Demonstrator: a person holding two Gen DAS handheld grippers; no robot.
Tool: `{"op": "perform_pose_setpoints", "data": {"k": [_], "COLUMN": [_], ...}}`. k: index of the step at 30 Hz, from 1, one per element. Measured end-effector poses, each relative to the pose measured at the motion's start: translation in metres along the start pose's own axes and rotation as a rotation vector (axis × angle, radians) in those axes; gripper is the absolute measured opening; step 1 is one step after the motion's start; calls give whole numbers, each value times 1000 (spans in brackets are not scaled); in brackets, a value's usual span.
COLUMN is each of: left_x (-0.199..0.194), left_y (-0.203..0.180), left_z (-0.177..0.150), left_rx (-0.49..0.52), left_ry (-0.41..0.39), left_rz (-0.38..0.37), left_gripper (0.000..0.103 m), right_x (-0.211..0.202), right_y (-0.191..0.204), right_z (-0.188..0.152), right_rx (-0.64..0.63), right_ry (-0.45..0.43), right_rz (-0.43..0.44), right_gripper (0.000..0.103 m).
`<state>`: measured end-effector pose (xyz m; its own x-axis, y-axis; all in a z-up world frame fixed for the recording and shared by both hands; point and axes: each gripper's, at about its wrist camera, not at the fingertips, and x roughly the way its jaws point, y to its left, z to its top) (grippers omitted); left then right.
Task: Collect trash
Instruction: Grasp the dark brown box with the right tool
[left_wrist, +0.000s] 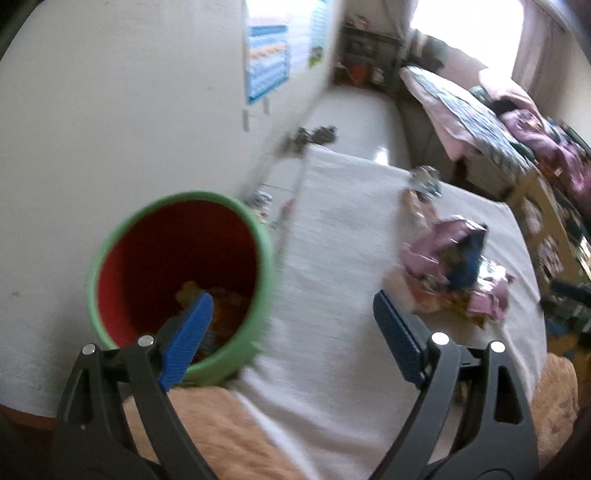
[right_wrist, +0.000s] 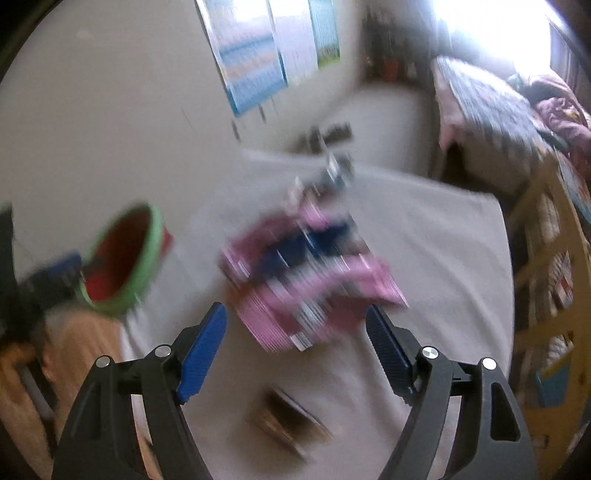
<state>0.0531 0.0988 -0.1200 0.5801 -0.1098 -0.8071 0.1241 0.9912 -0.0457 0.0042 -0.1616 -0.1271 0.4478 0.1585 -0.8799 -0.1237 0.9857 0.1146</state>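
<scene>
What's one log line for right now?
left gripper: open, empty | right gripper: open, empty | green-rimmed red bin: some trash | pink wrappers: on cloth

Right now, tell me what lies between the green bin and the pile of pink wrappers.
Only bare white cloth lies between the green bin and the pink wrappers, as the left wrist view shows.

Blurred view. We see our right gripper (right_wrist: 295, 332) wide apart, nothing between the pads, above pink and blue wrappers (right_wrist: 306, 273) on white cloth (right_wrist: 443, 258); green-rimmed red bucket (right_wrist: 122, 258) left.
</scene>
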Motion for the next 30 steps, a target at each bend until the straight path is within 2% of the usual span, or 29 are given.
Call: {"op": "perform_pose_setpoints", "data": {"k": [4,6,11,12,13,14,17,20,22,25,27,30], "left_x": [3,10,20,21,21,22,33,49,66,87,99,117], "left_y": [-35,-52,-90,-99,-106,-114,-136,-141,-140,-138,-143,-155], "left_z": [-4,-5,-1,1,1,2,11,24,36,52,56,59], "left_rx": [100,170,304,336,363,398,484,489,450,377,390,456], "left_ry": [-12,3,44,51,51,48,35,45,64,114,149,194], "left_rz": [-72,-86,-153,-166,-168,-164,-143,-111,-86,-102,-114,-90], "left_gripper": [87,87,87,87,88,88,88,88,88,86,82,77], "right_x": [28,44,72,76,78,80,78,70,64,60,58,59], "right_y": [7,15,30,33,33,31,23,9,-1,-12,-17,-23], "right_z": [-39,-56,-74,-76,-79,-80,-82,-82,-83,-80,-79,-76], "right_rx": [-157,-212,-287,-293,-291,-282,-229,-157,-97,-42,-4,27], "right_ry": [151,215,273,280,286,289,275,237,211,187,176,170], "right_rz": [-7,11,33,37,41,43,66,90,108,111,119,133], "right_gripper": [76,76,76,74,67,59,54,48,47,47,47,47]}}
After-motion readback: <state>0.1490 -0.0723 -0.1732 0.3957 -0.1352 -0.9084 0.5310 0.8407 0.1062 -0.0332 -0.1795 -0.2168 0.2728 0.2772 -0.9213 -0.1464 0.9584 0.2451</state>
